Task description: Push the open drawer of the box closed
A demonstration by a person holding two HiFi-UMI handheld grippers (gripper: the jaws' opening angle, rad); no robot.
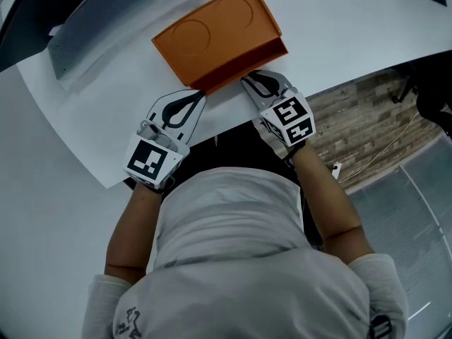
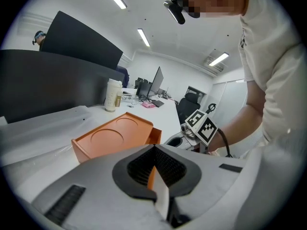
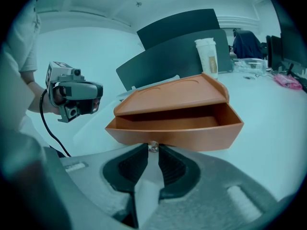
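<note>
Pinches the small knob (image 3: 153, 147) on the drawer front with the right gripper (image 3: 152, 151) — tips clamped on either side of it, nothing else between them. Sets the left gripper (image 2: 154, 148), tips together and empty, at the near-left corner of the box (image 1: 212, 27); cannot tell about actual contact there. Finds the drawer (image 3: 192, 131) standing out of the orange box toward the near edge of the table (image 1: 35, 217), leaving most of the closing travel undone, by the look of it. Risks twisting the drawer by pushing through so small a knob off the slide line — likely outcome a skewed, jammed drawer. Risks slipping off the round, glossy-looking knob under a hard shove, then ramming the tips into the drawer front. Risks sliding the whole light-looking box away across the smooth white sheet (image 1: 85, 119) instead of closing anything, given only a corner brace from the left gripper rather than a stop behind the back wall. Farther off, risks shunting the box toward the pale bottle (image 3: 207, 56) and the dark panel (image 3: 177, 42) through too long a push.
</note>
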